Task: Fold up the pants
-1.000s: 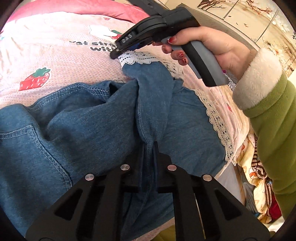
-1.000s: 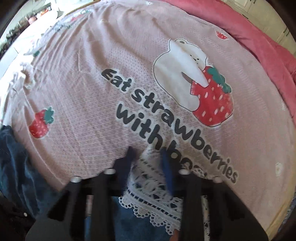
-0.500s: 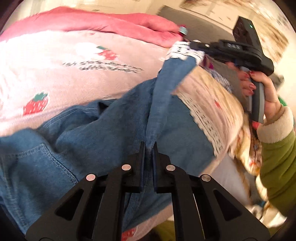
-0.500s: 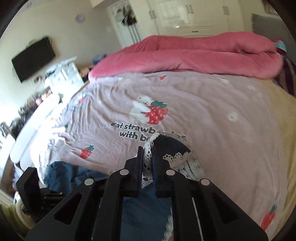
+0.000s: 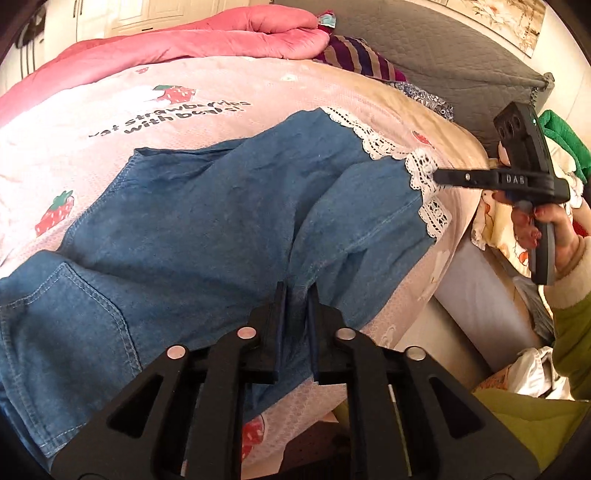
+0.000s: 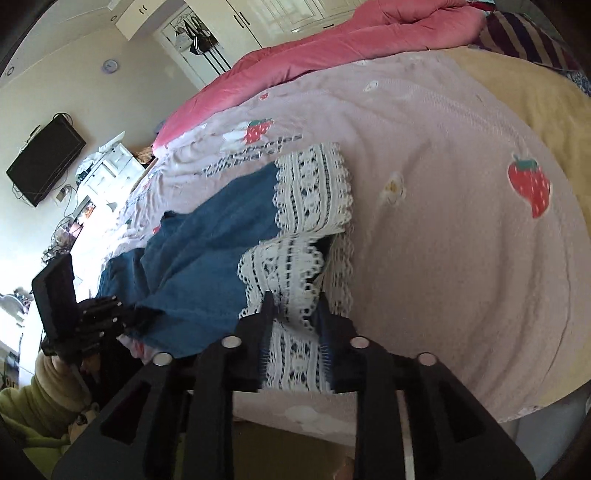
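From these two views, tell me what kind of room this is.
Most likely a bedroom in a home. The pants lie on a bed with a strawberry-print cover and a rolled pink duvet. A wall-mounted TV and wardrobe doors stand beyond it.

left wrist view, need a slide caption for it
Left tongs pinch the denim pants mid-leg while right tongs hold the lace hem.

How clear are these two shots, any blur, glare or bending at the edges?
Left wrist view: sharp and evenly lit, the pants crisp, fisheye bulging the bedspread. Right wrist view: dimmer, softly smeared over the lace cuff, bright washed-out glare at the left edge, dark corners in both.
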Demonstrator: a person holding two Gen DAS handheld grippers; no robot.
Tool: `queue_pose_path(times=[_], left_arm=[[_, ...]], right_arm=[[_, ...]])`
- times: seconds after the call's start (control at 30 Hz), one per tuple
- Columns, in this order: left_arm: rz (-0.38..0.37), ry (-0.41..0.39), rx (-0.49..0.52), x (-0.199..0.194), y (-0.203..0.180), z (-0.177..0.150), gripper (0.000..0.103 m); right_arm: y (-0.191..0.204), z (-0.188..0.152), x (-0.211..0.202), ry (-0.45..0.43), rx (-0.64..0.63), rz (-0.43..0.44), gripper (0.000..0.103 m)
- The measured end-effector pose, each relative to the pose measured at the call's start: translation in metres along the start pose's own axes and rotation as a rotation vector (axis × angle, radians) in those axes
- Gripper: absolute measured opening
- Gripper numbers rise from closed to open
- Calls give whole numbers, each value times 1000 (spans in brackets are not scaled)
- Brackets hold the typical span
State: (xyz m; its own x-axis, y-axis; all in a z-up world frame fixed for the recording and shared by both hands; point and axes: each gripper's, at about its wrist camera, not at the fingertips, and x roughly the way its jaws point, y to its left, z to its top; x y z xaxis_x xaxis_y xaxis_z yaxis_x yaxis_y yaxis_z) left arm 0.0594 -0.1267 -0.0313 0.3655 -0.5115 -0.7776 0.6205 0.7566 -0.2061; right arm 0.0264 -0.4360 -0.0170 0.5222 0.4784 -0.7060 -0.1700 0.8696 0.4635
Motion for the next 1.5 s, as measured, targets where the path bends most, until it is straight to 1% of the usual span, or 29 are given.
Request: queue_pose_path(times=[0.03, 0.07, 0.13, 0.17, 0.2, 0.27, 0.33, 0.43, 0.5, 0.57, 0.63, 0.67, 0.73, 0.8, 0.83, 0.87, 0.9, 0.93, 1.0, 1.03, 1.07, 1.13, 1.17, 1.2, 1.3, 1.33, 1.37, 1.43, 1.5], left_arm=[[2, -2, 1, 0, 0, 0, 7], [5, -2, 3, 0, -1, 0, 7], [20, 5, 18, 0, -3, 0, 7], [23, 10, 23, 0, -3, -1, 3], [25, 15, 31, -2, -3, -1, 1], [30, 23, 67, -7, -4, -3, 1], [12, 30, 106, -13, -7, -8, 1], [20, 65, 155, -11, -15, -14, 1], [25, 90, 171, -3, -17, -18, 1], [23, 116, 158, 7, -16, -22, 1], [26, 119, 143, 12, -15, -25, 4], [25, 114, 134, 12, -14, -25, 4], [9, 103, 114, 9, -12, -26, 4], [-2, 83, 105, 3, -11, -27, 12], [-9, 73, 96, -1, -11, -27, 28], [-15, 55, 87, -7, -12, -28, 48], [-28, 30, 75, -15, -11, -28, 51], [-34, 13, 68, -21, -12, -28, 51], [-3, -25, 47, -35, -10, -28, 52], [15, -44, 34, -42, -7, -27, 53], [37, -69, 8, -52, -1, -27, 57], [118, -114, -61, -73, 16, -29, 63], [164, -135, -94, -83, 26, -32, 67], [234, -161, -149, -97, 41, -36, 69], [397, -200, -283, -128, 80, -48, 75], [443, -198, -327, -134, 93, -53, 78], [472, -187, -377, -139, 108, -59, 80], [462, -172, -465, -139, 131, -65, 81], [410, -170, -541, -134, 148, -68, 81]], right_arm=[[1, 0, 1, 0, 1, 0, 25], [2, 1, 1, 0, -3, 3, 21], [3, 2, -2, -5, -22, 4, 9], [4, 3, -4, -4, -27, 14, 9], [5, 2, -10, -6, -32, 17, 9], [1, 1, -17, -7, -46, 17, 9], [-3, -4, -23, 3, -55, 26, 9], [-8, -16, -15, 56, -71, 13, 9], [-13, -25, -5, 93, -67, -9, 10], [-19, -30, 0, 97, -36, 2, 11], [-21, -32, -1, 95, -27, 2, 13], [-21, -32, -2, 97, -26, -9, 21], [-18, -33, -9, 96, -37, -35, 28], [-13, -32, -23, 58, -62, -59, 28], [-10, -31, -30, 34, -75, -72, 28], [-7, -29, -35, 10, -85, -80, 31], [-3, -28, -42, -17, -95, -87, 33], [0, -26, -45, -33, -104, -95, 36], [13, -22, -47, -66, -135, -73, 40], [20, -21, -45, -70, -148, -55, 40], [25, -19, -42, -69, -159, -43, 42], [40, -17, -30, -65, -198, -17, 46], [48, -16, -21, -55, -216, -3, 47], [55, -15, -11, -38, -234, 8, 47], [72, -10, 9, -16, -273, 16, 52], [77, -8, 16, -9, -285, 20, 53], [80, -5, 23, -5, -290, 23, 54], [85, 0, 33, 8, -298, 23, 56], [89, 5, 42, 13, -299, 21, 58]])
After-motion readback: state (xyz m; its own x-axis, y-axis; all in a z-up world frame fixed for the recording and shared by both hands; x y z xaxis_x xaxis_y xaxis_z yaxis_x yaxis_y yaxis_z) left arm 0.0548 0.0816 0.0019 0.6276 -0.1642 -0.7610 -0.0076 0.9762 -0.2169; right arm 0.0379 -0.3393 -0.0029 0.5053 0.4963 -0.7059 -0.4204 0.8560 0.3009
